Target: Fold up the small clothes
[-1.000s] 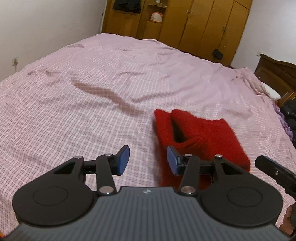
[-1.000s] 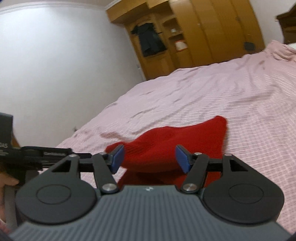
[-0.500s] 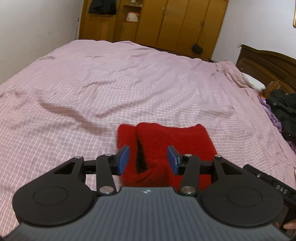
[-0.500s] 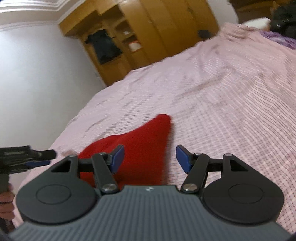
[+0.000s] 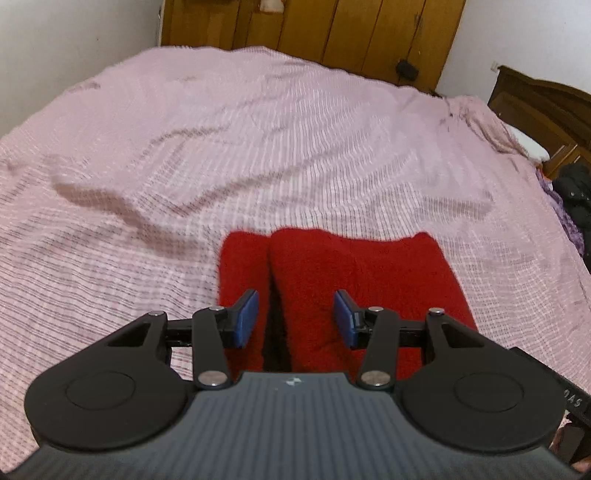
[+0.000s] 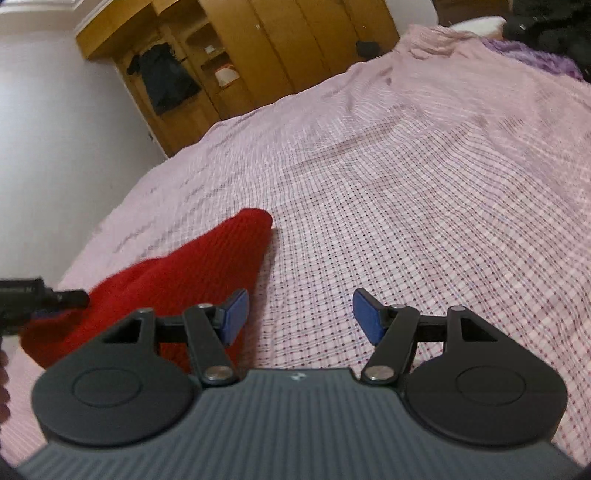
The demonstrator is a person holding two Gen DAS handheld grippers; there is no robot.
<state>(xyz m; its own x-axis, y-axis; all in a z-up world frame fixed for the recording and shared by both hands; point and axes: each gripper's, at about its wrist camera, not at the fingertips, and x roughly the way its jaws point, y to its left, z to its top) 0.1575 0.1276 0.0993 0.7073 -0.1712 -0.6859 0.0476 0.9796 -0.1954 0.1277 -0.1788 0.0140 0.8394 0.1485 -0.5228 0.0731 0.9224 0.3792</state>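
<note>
Bedroom, white walls, wooden wardrobe along the far wall, dark wooden headboard at the bed's right far corner

Bed: covered edge to edge by a pink checked sheet, creased in long ridges; carries all items listed

Red knitted garment: lies flat on the sheet near the bed's near edge; a long lengthwise fold or seam divides a narrow left strip from the wider right part; in the right wrist view its far corner points toward the wardrobe side

Left gripper: jaws apart, blue pads on either side of the garment's fold line, above the near part of the cloth; whether the pads touch the cloth cannot be told; nothing clamped

Right gripper: jaws apart, wider than the left; left pad over the garment's right edge, right pad over bare sheet; nothing clamped

Dark clothing: heaped at the bed's right edge, near the headboard

Dark garment: hanging in the open wardrobe section
</note>
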